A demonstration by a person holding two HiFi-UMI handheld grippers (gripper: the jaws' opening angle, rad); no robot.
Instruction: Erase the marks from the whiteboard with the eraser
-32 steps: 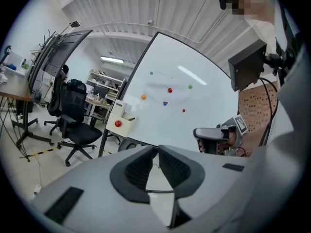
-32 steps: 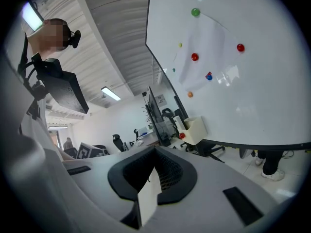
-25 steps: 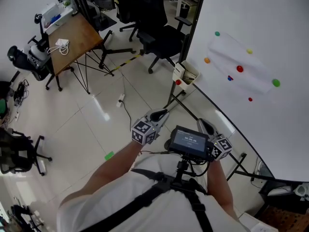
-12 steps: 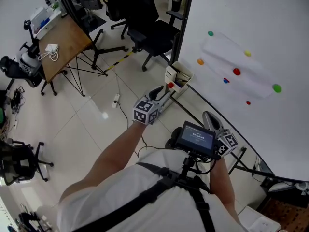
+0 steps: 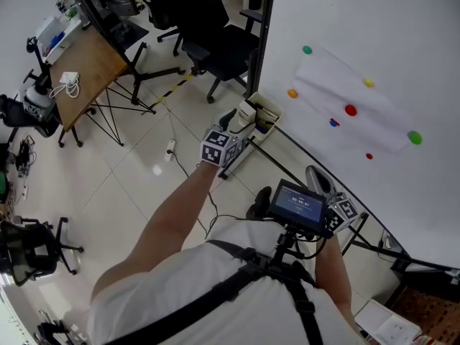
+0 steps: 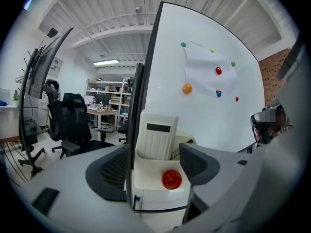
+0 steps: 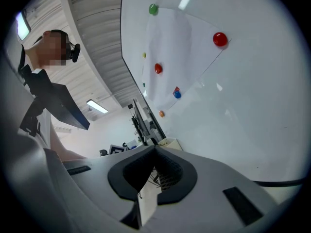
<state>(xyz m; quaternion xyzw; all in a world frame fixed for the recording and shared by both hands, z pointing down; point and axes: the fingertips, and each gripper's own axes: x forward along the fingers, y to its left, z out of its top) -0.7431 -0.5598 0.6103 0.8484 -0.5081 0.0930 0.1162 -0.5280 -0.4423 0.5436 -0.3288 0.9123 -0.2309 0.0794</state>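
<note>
The whiteboard (image 5: pixel 402 42) fills the right of the head view, with a paper sheet (image 5: pixel 352 99) held on it by coloured magnets. I make out no pen marks on it. At its lower left corner hangs a white holder box (image 5: pixel 260 113). In the left gripper view a white ribbed block with a dark label (image 6: pixel 155 140), probably the eraser, stands in that box (image 6: pixel 146 198) above a red magnet (image 6: pixel 171 178). My left gripper (image 5: pixel 238 123) (image 6: pixel 154 154) is right in front of the box; its jaws have just been opening and the pads press on nothing. My right gripper (image 5: pixel 312 172) (image 7: pixel 154 150) is shut and empty, low beside the board.
The board's stand legs (image 5: pixel 287 171) run along the floor under my arms. A black office chair (image 5: pixel 215 42) stands behind the box. A wooden table (image 5: pixel 86 63) is at the far left. A cable and power strip (image 5: pixel 170 148) lie on the tiles.
My left gripper has reached forward to the white box at the board's corner and its jaws have spread apart. The right gripper has shifted a little to the right.
</note>
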